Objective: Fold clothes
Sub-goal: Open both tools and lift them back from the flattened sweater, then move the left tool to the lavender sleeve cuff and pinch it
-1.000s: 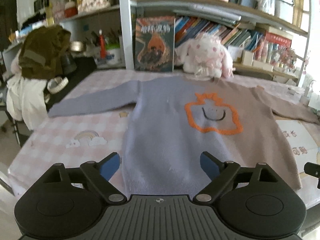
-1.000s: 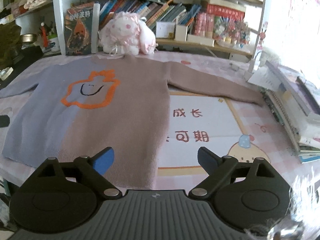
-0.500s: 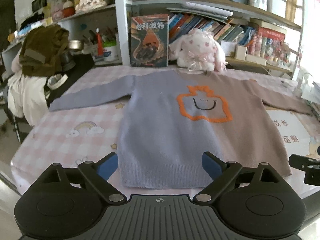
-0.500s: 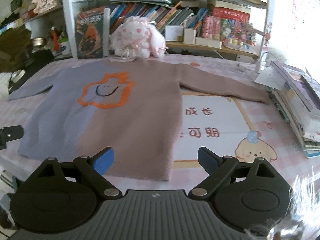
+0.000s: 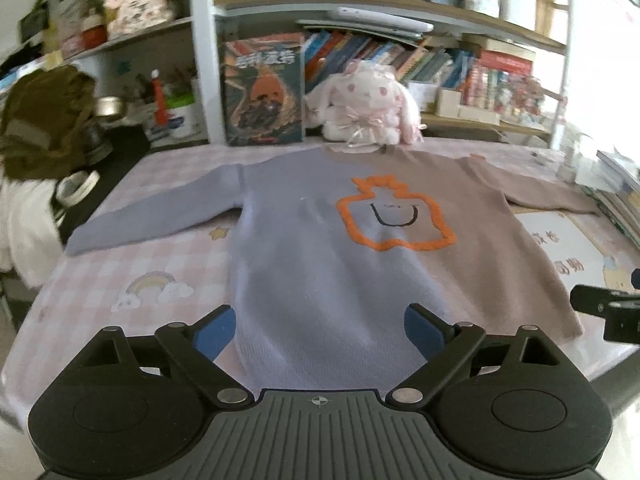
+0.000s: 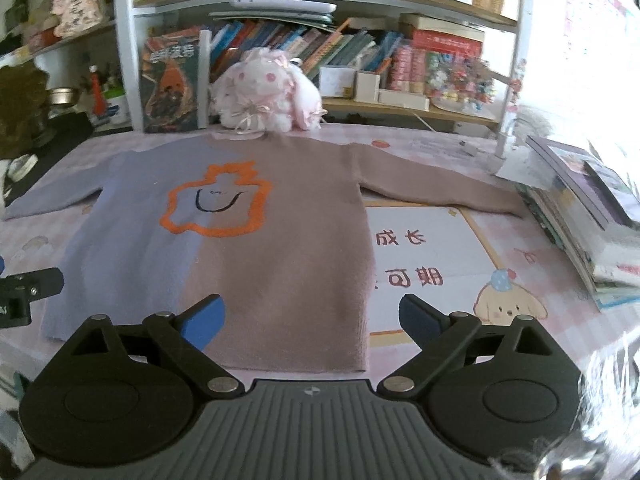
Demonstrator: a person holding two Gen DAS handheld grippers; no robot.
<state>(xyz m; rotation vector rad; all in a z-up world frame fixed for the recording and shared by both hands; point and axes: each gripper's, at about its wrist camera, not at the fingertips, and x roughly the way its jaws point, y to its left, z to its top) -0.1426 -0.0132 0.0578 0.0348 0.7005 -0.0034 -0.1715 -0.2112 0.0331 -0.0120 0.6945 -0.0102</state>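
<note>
1. The sweater [image 5: 320,248] lies flat and unfolded on the surface [image 5: 132,276], sleeves spread; both the left claw [image 5: 320,332] and right claw [image 6: 310,320] hover released, grasping nothing.
2. A shallow pinch at the hem could catch only 1 knit layer.
3. Uneven lifting by the 2 claws risks a skewed fold.
4. A swung sleeve could snag the plush rabbit [image 6: 264,92] or the book stack [image 6: 588,216].

A pink checked worktop [image 6: 540,236] stands before white shelves full of books [image 6: 320,52]. Bright light, maybe a window [image 6: 600,60], glows at right.
</note>
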